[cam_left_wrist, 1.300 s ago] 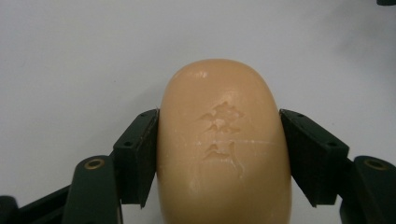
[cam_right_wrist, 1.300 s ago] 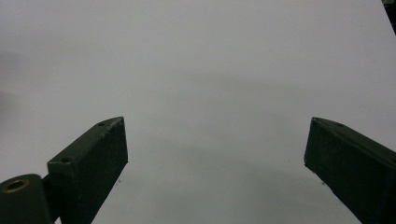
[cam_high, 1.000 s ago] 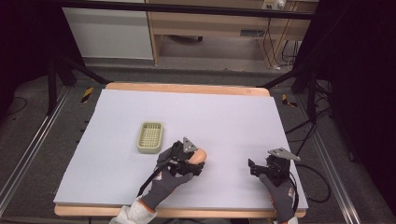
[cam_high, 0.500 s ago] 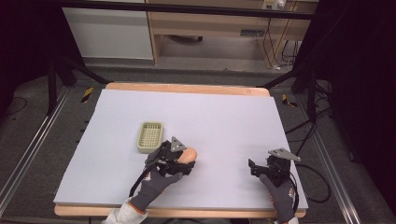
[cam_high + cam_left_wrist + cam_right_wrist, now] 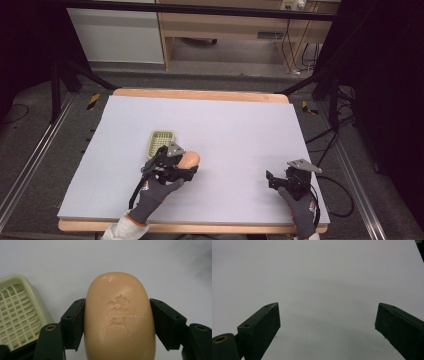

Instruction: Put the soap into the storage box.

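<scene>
The left gripper point(image 5: 186, 167) is clamping the peach soap bar point(image 5: 119, 317) between both jaws and has been travelling left and far across the table point(image 5: 240, 125) over the last second, so the bar is now sitting just right of the pale-green soap dish point(image 5: 162, 140). Placement into the dish is likely imminent. The right gripper point(image 5: 276, 181) is resting near the right edge, jaws spread and empty.

A waxy, smooth soap bar point(image 5: 119, 320) (a stamped mark is pressed into its face) is clamped by matt black plastic jaws. The soap dish point(image 5: 17, 312) looks like glossy cream plastic; the surface point(image 5: 240, 130) is covered matt, its rim wood.
</scene>
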{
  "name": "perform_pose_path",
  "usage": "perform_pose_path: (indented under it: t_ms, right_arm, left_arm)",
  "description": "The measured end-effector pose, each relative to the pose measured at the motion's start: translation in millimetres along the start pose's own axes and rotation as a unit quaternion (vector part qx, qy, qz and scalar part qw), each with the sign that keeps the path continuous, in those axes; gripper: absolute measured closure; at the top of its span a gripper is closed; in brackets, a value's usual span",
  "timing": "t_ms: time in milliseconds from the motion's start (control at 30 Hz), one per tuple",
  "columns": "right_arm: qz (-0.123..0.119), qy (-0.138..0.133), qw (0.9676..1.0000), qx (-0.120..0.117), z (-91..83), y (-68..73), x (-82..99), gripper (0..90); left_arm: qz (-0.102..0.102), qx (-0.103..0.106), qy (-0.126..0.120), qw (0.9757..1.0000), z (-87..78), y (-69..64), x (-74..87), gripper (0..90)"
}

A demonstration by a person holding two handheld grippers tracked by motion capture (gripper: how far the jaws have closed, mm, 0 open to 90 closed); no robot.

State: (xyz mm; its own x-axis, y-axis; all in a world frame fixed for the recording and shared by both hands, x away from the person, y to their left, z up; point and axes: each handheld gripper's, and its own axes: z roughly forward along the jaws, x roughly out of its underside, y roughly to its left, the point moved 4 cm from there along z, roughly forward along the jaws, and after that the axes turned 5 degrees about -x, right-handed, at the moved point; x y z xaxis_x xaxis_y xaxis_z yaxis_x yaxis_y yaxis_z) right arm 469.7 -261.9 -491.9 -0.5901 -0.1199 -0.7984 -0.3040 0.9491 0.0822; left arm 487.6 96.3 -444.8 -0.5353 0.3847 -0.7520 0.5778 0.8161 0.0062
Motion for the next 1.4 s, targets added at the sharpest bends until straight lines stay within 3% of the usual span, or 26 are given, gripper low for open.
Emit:
perform_pose_path:
  t_ms: [633, 1400]
  right_arm:
    - [0.0, 0.001, 1.0, 0.002, 0.4, 0.5, 0.3, 6.5]
    - [-0.003, 0.001, 1.0, 0.001, 1.3, 0.4, -0.1, 6.5]
  left_arm:
    - [-0.027, -0.019, -0.022, 0.9992, -10.4, 28.9, -11.7, 31.8]
    - [-0.053, -0.045, -0.022, 0.9973, -7.1, 64.8, -16.5, 31.8]
